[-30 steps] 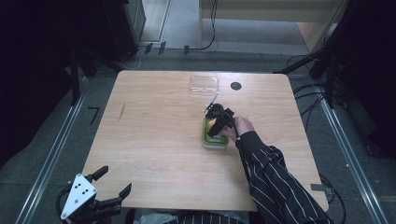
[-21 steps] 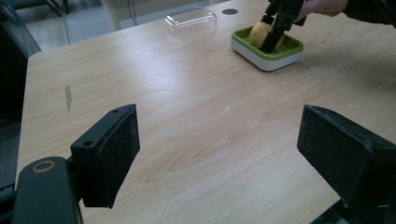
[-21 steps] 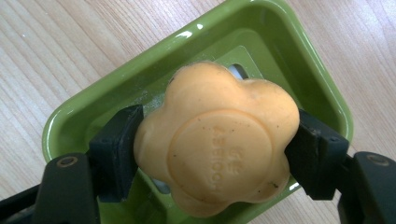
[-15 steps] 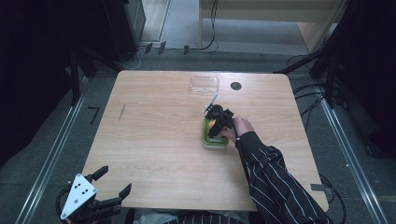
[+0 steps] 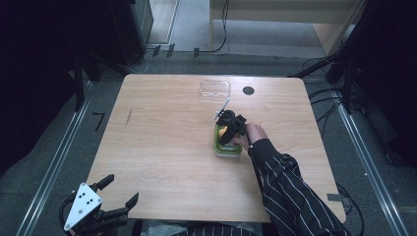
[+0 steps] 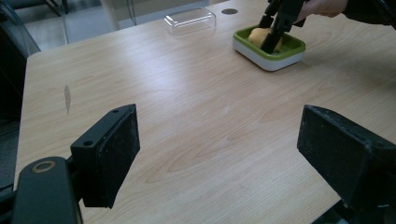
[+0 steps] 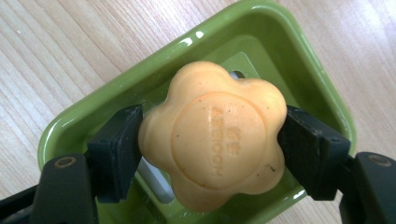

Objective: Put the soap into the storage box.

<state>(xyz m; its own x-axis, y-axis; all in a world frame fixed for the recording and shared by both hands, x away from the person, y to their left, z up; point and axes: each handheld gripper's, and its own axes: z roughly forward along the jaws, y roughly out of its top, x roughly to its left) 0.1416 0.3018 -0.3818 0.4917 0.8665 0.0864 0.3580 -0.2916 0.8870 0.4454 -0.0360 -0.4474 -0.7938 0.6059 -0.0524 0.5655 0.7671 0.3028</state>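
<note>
A flower-shaped orange soap [image 7: 212, 149] sits inside a green soap dish [image 7: 299, 60] with a white base on the wooden table. My right gripper [image 7: 210, 149] is shut on the soap, one pad on each side of it. From above, that gripper [image 5: 231, 132] and the person's hand sit over the dish [image 5: 223, 150] right of the table's middle. My left gripper [image 5: 105, 196] hangs open off the table's front left corner; its own view shows the jaws wide apart with nothing between them, and the dish [image 6: 270, 49] far off with the soap [image 6: 260, 35] in it.
A clear plastic lid [image 5: 215, 89] lies near the table's far edge, with a small black disc [image 5: 248, 90] to its right. A thin white stick [image 5: 221, 109] lies between lid and dish. A dark mark [image 5: 129, 117] is on the left side of the table.
</note>
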